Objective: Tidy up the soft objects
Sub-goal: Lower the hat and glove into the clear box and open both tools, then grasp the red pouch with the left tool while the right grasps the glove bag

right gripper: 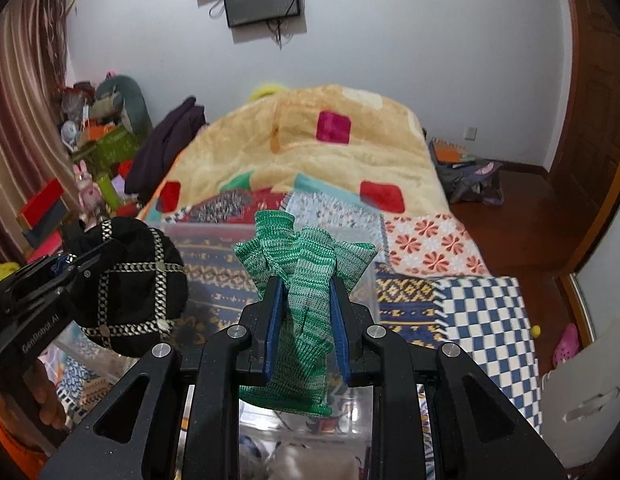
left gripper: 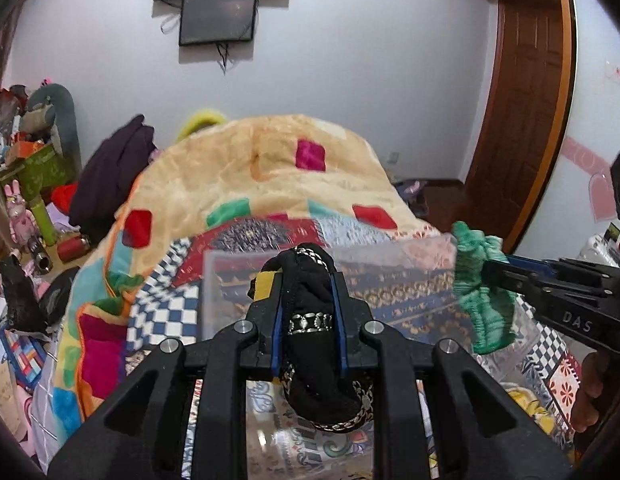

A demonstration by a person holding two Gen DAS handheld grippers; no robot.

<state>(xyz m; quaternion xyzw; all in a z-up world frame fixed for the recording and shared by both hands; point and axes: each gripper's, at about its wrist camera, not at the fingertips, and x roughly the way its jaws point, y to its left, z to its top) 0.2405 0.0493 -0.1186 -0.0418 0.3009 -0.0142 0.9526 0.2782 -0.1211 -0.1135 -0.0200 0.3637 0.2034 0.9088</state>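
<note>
My left gripper (left gripper: 305, 280) is shut on a black soft hat with silver chain trim (left gripper: 310, 344); the hat also shows in the right wrist view (right gripper: 133, 292) at the left. My right gripper (right gripper: 305, 284) is shut on a green knitted cloth (right gripper: 301, 300), which also shows in the left wrist view (left gripper: 480, 292) at the right. Both are held above a clear plastic box (left gripper: 390, 264) that stands on the bed; its rim also shows in the right wrist view (right gripper: 213, 230). Soft items lie blurred inside the box bottom (right gripper: 310, 460).
The bed carries a patchwork sheet (right gripper: 486, 320) and a folded yellow blanket with coloured squares (right gripper: 310, 148). Clutter, toys and a dark garment (left gripper: 109, 176) stand at the left. A wooden door (left gripper: 526, 112) and floor with bags (right gripper: 470, 176) are at the right.
</note>
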